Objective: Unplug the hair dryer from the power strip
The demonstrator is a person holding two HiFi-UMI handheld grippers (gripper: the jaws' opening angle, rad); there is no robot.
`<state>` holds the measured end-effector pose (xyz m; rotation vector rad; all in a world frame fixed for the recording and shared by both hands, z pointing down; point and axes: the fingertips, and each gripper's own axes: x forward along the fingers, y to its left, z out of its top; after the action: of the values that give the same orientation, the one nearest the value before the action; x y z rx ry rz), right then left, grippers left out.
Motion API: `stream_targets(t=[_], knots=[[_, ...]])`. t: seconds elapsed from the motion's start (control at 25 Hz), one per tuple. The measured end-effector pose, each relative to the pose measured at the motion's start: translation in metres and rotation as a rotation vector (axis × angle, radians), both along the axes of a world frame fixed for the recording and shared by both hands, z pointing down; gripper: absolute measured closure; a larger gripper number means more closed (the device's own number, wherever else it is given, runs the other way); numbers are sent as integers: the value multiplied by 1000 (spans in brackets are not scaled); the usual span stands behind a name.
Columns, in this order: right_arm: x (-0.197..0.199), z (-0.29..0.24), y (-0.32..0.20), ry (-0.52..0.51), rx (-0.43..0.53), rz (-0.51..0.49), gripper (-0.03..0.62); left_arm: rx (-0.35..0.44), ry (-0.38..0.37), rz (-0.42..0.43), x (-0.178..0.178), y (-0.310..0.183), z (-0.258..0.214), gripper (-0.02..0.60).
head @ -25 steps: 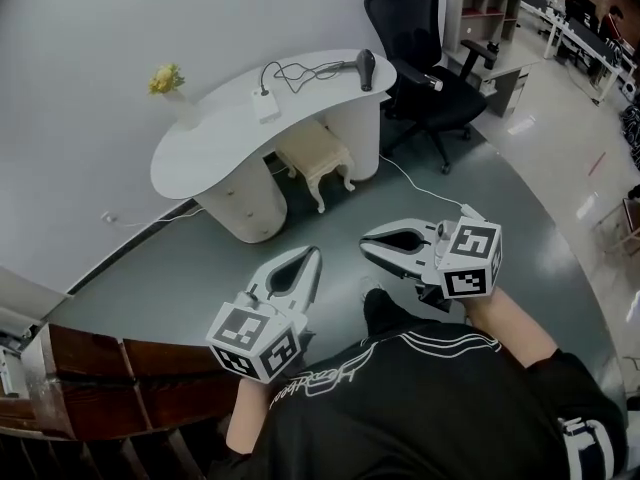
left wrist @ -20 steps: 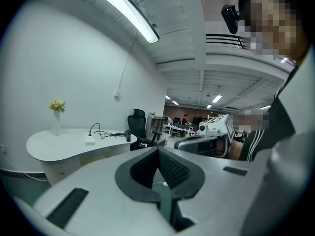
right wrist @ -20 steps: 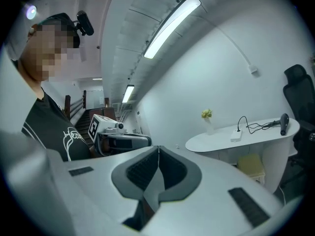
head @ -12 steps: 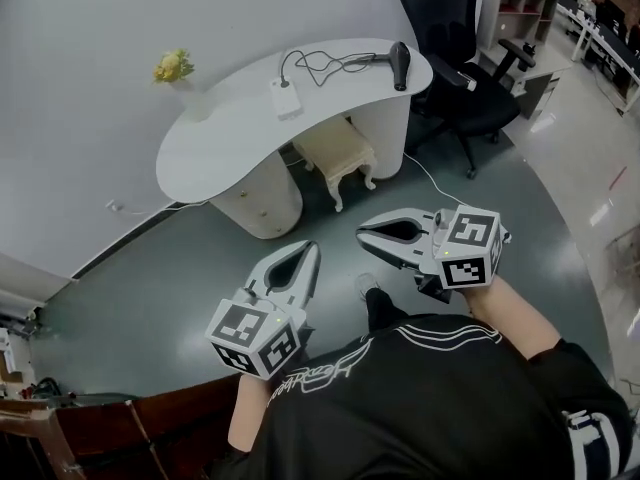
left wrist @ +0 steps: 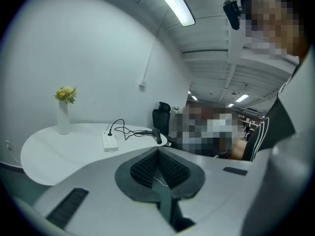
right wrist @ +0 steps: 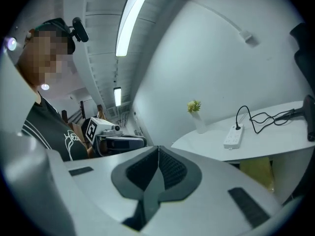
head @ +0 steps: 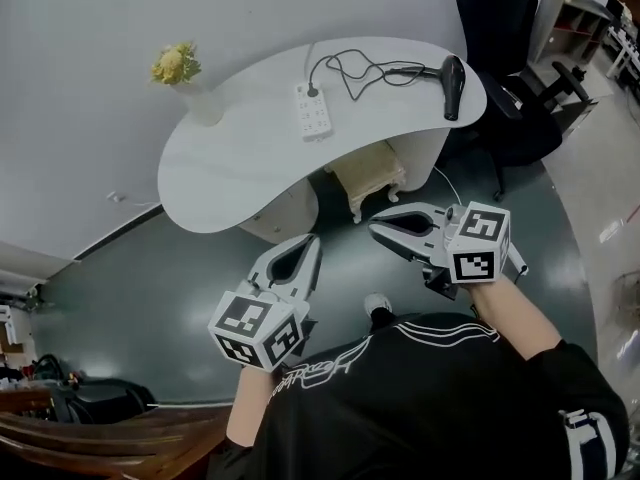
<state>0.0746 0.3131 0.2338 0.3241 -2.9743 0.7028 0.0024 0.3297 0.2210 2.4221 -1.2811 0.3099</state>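
Note:
A white power strip (head: pixel 313 109) lies on the curved white table (head: pixel 230 168), with a black plug (head: pixel 314 92) in its far end. The black cord (head: pixel 360 68) loops right to the black hair dryer (head: pixel 454 73) at the table's right end. My left gripper (head: pixel 313 240) and right gripper (head: pixel 375 230) hang over the floor, short of the table's near edge, both shut and empty. The left gripper view shows its jaws (left wrist: pixel 158 150) pressed together, with the strip (left wrist: pixel 109 141) and dryer (left wrist: pixel 157 135) beyond. In the right gripper view the shut gripper (right wrist: pixel 158 147) faces the strip (right wrist: pixel 233 137).
A white vase of yellow flowers (head: pixel 178 68) stands at the table's left end. A cream stool (head: pixel 372 183) sits under the table. A black office chair (head: pixel 510 28) stands to the right, close behind the dryer. A white cable (head: pixel 445 183) runs across the grey floor.
Both grippers have come nearer to the table and stayed shut. The table, strip and dryer look larger and closer in the head view.

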Motion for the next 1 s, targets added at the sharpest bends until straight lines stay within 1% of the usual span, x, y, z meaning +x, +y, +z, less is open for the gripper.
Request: stream_targets(t=[0.12, 0.24, 0.44, 0.64, 0.84, 1.0], knots=[[-6, 4, -47, 0, -4, -2, 597, -5, 1, -11, -6, -45, 0, 579], [-7, 2, -81, -9, 4, -2, 597, -1, 5, -21, -10, -77, -1, 579], [-11, 2, -110, -13, 5, 15, 597, 12, 15, -49, -23, -103, -4, 579], [-19, 6, -134, -2, -6, 31, 597, 19, 23, -46, -39, -132, -1, 578], [-23, 18, -156, 9, -26, 64, 597, -6, 12, -41, -51, -165, 17, 578], [-32, 25, -190, 14, -55, 110, 597, -36, -4, -11, -63, -205, 31, 578]])
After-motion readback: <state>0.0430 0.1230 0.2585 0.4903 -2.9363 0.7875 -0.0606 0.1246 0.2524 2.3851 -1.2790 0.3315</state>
